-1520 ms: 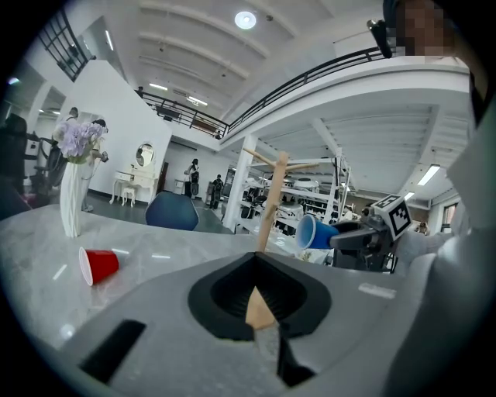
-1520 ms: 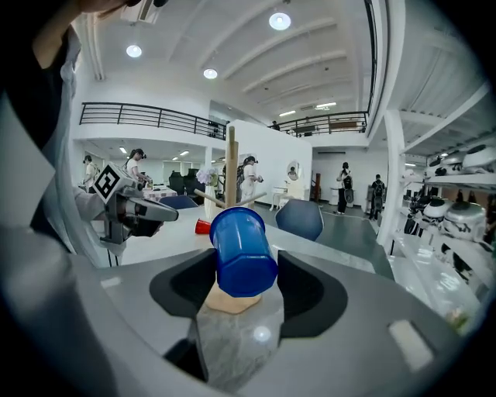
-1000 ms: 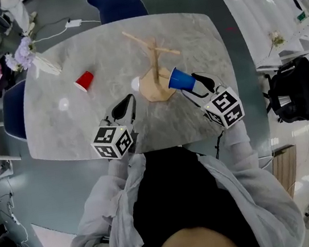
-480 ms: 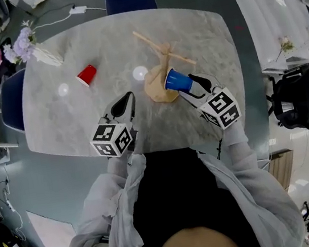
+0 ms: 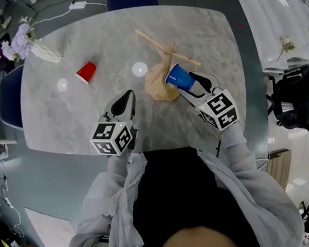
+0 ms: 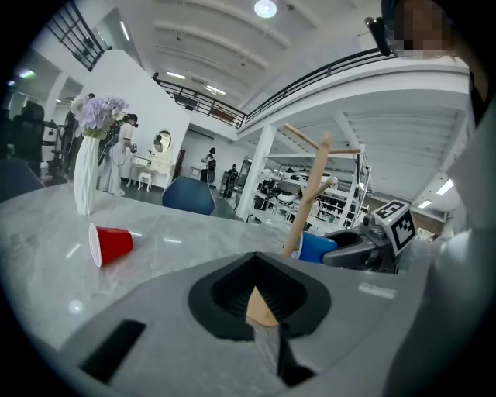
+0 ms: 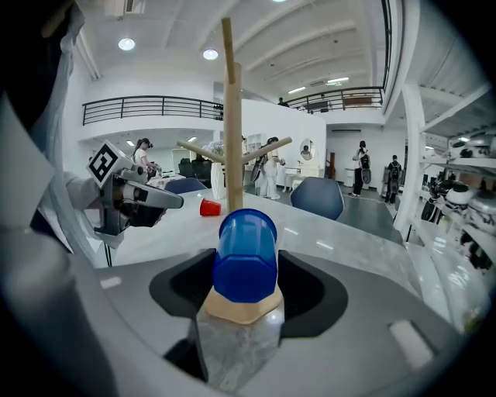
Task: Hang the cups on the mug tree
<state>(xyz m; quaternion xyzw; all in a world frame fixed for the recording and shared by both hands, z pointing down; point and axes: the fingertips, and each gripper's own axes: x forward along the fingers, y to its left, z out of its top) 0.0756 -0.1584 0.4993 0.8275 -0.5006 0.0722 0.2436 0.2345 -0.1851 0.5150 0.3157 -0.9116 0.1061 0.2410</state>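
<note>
Now, starting at your far left, a white vase of pale flowers (image 5: pixel 22 41) stands near the desk's (image 5: pixel 85 122) edge. Right of it a red cup (image 5: pixel 86 72) lies on its side on the bare top, well apart from everything else and untouched.

Your left gripper (image 5: pixel 127 97) hangs low over the near part of the desk. Its jaws are drawn together, with only a sliver of a gap and nothing between them. It points roughly toward the mug tree's foot and touches neither cup.

Further right stands the wooden mug tree (image 5: pixel 159 87), upright on its broad tan base, with bare pegs slanting out from the trunk (image 7: pixel 230 132).

Just right of the trunk is the blue cup (image 5: pixel 180 76), clenched on both sides by the jaws of your right gripper (image 5: pixel 190 84). It lies sideways along the jaws, its far end toward the trunk. In the right gripper view the cup (image 7: pixel 246 252) sits above the tan base and below the pegs, on none of them. Whether it touches the trunk cannot be told.
</note>
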